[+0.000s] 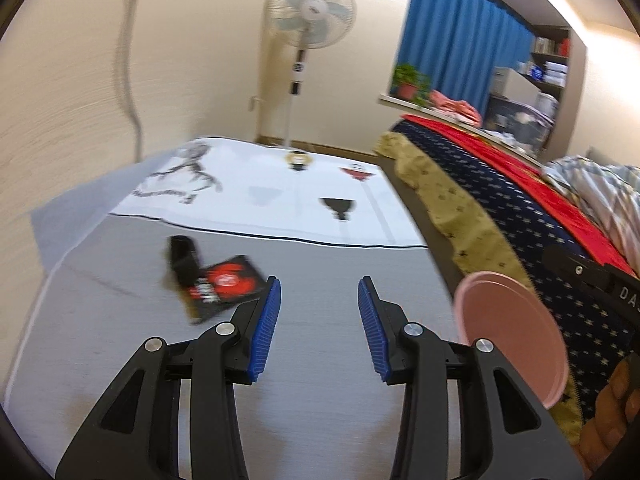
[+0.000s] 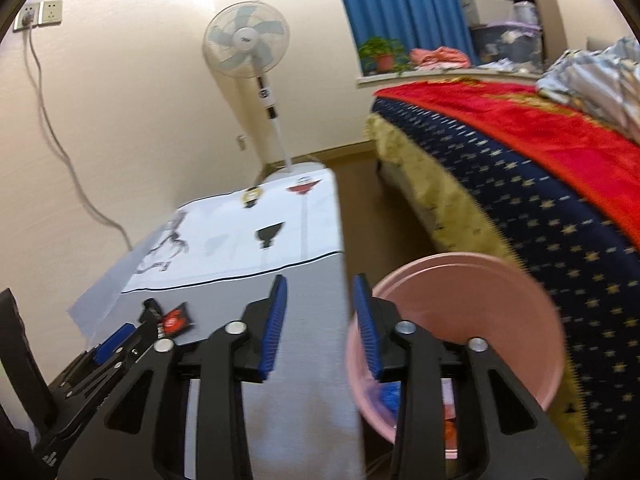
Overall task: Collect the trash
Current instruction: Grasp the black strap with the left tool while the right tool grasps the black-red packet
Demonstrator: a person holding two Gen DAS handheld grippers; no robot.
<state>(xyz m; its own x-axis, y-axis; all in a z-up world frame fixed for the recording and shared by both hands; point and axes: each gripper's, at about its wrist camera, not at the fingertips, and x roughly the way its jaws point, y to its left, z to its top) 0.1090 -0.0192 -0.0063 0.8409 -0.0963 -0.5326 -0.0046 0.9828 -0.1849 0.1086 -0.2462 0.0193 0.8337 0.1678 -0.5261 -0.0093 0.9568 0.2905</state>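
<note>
While both claws are hanging wide and empty, the red-and-black wrapper is lying on the grey table ahead-left of the left gripper — the nearer one — its long axis slanting, with the right gripper sitting by the pink bin.

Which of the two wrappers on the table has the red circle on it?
The flat wrapper nearer the left hand-held gripper: black with a red circle. The plain black one lies just behind it, farther from that gripper.
</note>
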